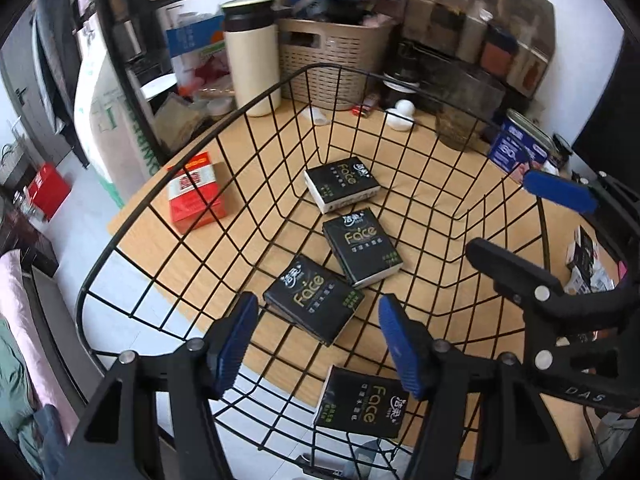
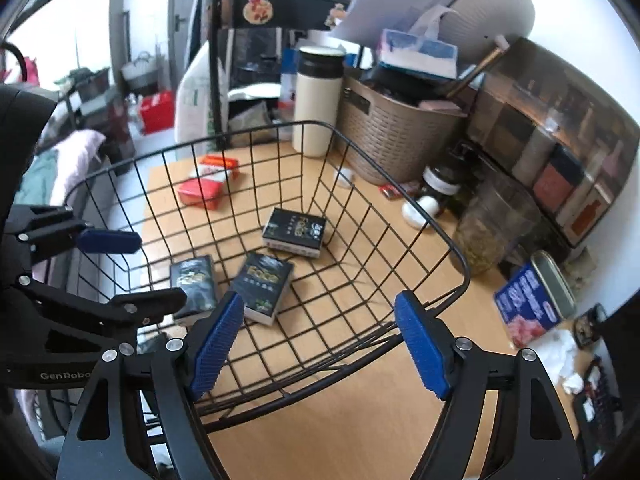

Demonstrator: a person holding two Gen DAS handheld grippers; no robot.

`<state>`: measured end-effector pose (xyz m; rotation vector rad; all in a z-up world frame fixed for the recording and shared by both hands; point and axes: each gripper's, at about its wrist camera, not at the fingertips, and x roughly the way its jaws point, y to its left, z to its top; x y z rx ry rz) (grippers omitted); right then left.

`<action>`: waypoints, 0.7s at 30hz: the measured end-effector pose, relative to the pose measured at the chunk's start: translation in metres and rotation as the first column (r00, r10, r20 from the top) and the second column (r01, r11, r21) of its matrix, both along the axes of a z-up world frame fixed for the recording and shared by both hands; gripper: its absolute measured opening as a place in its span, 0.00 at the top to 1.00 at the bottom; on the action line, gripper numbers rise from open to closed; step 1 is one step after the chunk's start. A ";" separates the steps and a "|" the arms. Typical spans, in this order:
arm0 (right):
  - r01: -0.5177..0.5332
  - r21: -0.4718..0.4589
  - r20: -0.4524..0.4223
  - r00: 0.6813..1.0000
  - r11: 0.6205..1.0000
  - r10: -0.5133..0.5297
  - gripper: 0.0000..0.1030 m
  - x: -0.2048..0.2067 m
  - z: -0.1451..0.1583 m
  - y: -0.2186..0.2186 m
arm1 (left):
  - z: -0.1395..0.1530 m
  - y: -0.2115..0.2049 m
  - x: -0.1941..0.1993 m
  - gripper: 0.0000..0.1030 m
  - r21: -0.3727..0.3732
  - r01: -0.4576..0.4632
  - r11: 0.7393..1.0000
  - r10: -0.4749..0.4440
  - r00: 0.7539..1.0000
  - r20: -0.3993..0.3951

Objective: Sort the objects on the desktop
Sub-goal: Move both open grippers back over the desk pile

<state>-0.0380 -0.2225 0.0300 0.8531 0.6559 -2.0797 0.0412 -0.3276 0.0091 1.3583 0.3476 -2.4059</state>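
Hovering with empty, parted jaws, both grippers (image 1: pixel 316 344) (image 2: pixel 320 344) faced light, soft tissue packs (image 1: pixel 314 300) at 12 o'clock; pinching the short sides looked best.

Premises are a lived-in home, a small room serving for both storage and dining. A wood-grain desk (image 2: pixel 360 420) is crowded along its far edge with household goods: a cream thermos flask (image 2: pixel 316 100), a woven plastic storage basket (image 2: pixel 400 136) heaped with a tissue box (image 2: pixel 416 56), jars (image 2: pixel 486 232) and a blue tin (image 2: pixel 532 304). Beside the desk stand a black metal shelf rack (image 2: pixel 256 12), a large printed sack (image 2: pixel 196 96) and pink bedding (image 2: pixel 76 152) on furniture at left, consistent with domestic use.
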 end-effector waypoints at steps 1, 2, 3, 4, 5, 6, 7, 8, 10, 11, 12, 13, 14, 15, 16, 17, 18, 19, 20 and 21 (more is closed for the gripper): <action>0.007 -0.001 0.000 1.000 1.000 -0.007 0.26 -0.001 0.000 0.005 | 0.000 0.003 -0.002 0.34 0.004 0.010 1.000 -0.010 1.000 -0.002; 0.012 -0.006 0.002 1.000 1.000 -0.012 0.26 -0.002 0.001 0.011 | 0.000 0.008 -0.004 0.34 0.006 0.022 1.000 -0.022 1.000 -0.002; 0.015 -0.012 0.004 1.000 1.000 -0.015 0.26 -0.003 0.002 0.016 | 0.000 0.015 -0.007 0.34 0.004 0.038 0.999 -0.038 0.999 0.001; 0.020 -0.014 0.004 1.000 1.000 -0.020 0.26 -0.005 0.002 0.022 | 0.000 0.020 -0.009 0.34 -0.001 0.049 0.999 -0.049 0.999 0.005; 0.027 -0.011 0.003 1.000 1.000 -0.027 0.26 -0.006 0.002 0.027 | 0.000 0.026 -0.012 0.34 -0.005 0.062 0.998 -0.062 0.998 0.010; 0.036 -0.004 0.000 0.999 0.999 -0.036 0.26 -0.006 0.002 0.033 | 0.000 0.032 -0.014 0.34 -0.009 0.076 0.997 -0.076 0.997 0.014; 0.047 0.001 -0.003 0.999 0.999 -0.047 0.26 -0.007 0.003 0.040 | 0.001 0.039 -0.017 0.34 -0.010 0.090 0.996 -0.090 0.996 0.013; 0.058 0.002 -0.003 0.998 0.998 -0.058 0.26 -0.008 0.003 0.047 | 0.001 0.044 -0.019 0.34 -0.010 0.100 0.995 -0.100 0.995 0.014; 0.076 0.001 -0.008 0.997 0.997 -0.076 0.26 -0.009 0.004 0.062 | 0.001 0.057 -0.025 0.34 -0.016 0.124 0.992 -0.124 0.992 0.019; 0.085 0.001 -0.010 0.996 0.996 -0.085 0.26 -0.010 0.004 0.069 | 0.000 0.063 -0.027 0.34 -0.022 0.134 0.991 -0.134 0.991 0.023; 0.095 0.000 -0.010 0.995 0.996 -0.095 0.26 -0.011 0.004 0.075 | 0.000 0.069 -0.029 0.34 -0.029 0.144 0.989 -0.143 0.989 0.027; 0.104 0.000 -0.010 0.995 0.995 -0.104 0.26 -0.013 0.005 0.081 | -0.001 0.074 -0.031 0.34 -0.035 0.152 0.988 -0.151 0.988 0.032; 0.111 0.000 -0.011 0.994 0.994 -0.111 0.26 -0.014 0.005 0.086 | -0.001 0.077 -0.032 0.34 -0.040 0.157 0.987 -0.156 0.987 0.036; 0.118 -0.004 -0.011 0.993 0.993 -0.118 0.26 -0.015 0.005 0.090 | -0.001 0.080 -0.033 0.33 -0.035 0.163 0.986 -0.162 0.986 0.033; 0.122 -0.010 -0.008 0.992 0.992 -0.122 0.26 -0.017 0.006 0.093 | 0.000 0.082 -0.032 0.33 -0.015 0.173 0.985 -0.173 0.985 0.023; 0.128 -0.022 0.003 0.992 0.992 -0.128 0.26 -0.018 0.008 0.097 | 0.002 0.085 -0.032 0.33 0.005 0.180 0.984 -0.180 0.984 0.011; 0.134 -0.041 0.017 0.991 0.990 -0.133 0.26 -0.019 0.011 0.104 | 0.005 0.087 -0.031 0.33 0.023 0.182 0.983 -0.182 0.983 -0.002; 0.143 -0.066 0.022 0.990 0.987 -0.142 0.26 -0.019 0.018 0.113 | 0.008 0.090 -0.030 0.33 0.031 0.181 0.983 -0.180 0.983 -0.013; 0.155 -0.086 0.018 0.988 0.984 -0.153 0.25 -0.017 0.024 0.122 | 0.012 0.094 -0.028 0.33 0.026 0.181 0.983 -0.180 0.983 -0.021; 0.165 -0.098 0.013 0.986 0.981 -0.164 0.24 -0.015 0.029 0.130 | 0.016 0.101 -0.026 0.33 0.011 0.186 0.982 -0.186 0.982 -0.029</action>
